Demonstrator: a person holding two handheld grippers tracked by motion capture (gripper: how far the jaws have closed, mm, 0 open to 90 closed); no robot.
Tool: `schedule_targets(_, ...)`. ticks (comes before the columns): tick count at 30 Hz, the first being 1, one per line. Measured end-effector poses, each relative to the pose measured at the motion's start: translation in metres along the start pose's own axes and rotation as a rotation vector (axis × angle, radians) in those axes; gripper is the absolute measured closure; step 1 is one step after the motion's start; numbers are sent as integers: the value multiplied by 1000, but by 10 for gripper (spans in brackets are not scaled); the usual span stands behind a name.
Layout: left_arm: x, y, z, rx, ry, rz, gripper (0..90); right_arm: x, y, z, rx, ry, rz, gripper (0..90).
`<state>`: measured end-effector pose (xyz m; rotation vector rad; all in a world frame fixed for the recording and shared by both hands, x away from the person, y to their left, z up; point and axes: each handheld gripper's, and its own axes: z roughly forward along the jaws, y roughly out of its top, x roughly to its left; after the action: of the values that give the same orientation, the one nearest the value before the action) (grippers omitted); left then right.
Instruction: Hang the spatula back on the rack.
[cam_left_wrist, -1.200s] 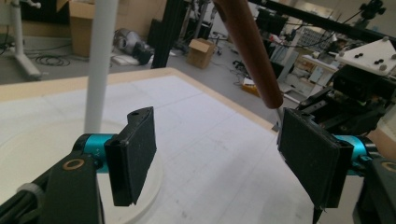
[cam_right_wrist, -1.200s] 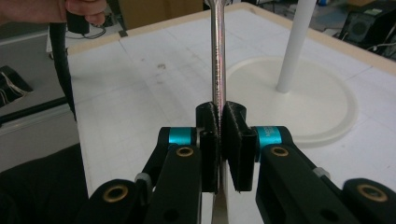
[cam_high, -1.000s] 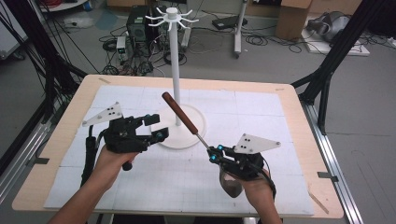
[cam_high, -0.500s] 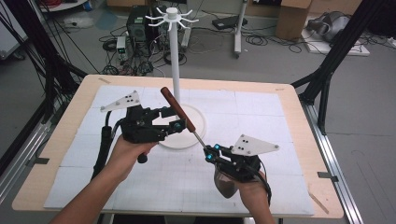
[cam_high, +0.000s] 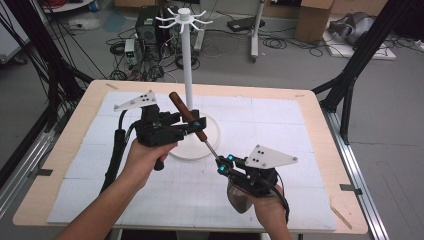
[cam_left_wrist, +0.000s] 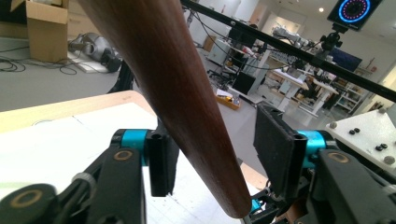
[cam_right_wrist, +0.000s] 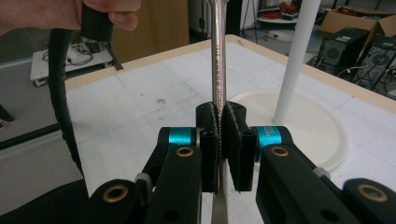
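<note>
The right gripper (cam_high: 223, 164) is clamped on the metal shank (cam_right_wrist: 218, 70) of the spatula (cam_high: 192, 122), holding it tilted up over the stand base (cam_high: 212, 131). Since a second ago the left gripper (cam_high: 192, 125) has moved in from the left to the wooden handle (cam_left_wrist: 177, 93), and its jaws have just been closing. The handle now sits between the pads (cam_left_wrist: 161, 161), with a gap on one side, so no firm grip yet. Judgement: a handover to the left gripper is under way, probably to hang the spatula on the stand (cam_high: 186, 55).
</note>
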<state>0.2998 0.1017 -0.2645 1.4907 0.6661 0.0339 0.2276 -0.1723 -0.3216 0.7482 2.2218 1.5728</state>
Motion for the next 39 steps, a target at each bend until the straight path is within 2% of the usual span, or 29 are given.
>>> schedule_targets(5, 2, 3, -2, -6, 8, -13, 592, 0, 1, 1, -2, -8, 5, 841)
schedule_targets(8, 3, 3, -3, 9, 24, -20, 640, 0, 1, 2, 1, -16, 8, 841)
schedule_targets(14, 3, 4, -3, 0, 28, -36, 659, 1, 1, 6, 2, -27, 16, 841)
schedule_targets(21, -1, 10, -3, -16, -19, -53, 700, 2, 3, 11, -3, -27, 23, 840)
schedule_targets(27, -8, 15, -2, -17, -51, -33, 724, 4, 4, 13, -16, -17, 19, 839)
schedule_targets(39, -18, 23, 0, -47, -70, 53, 729, 4, 6, 15, -73, -17, 57, 826)
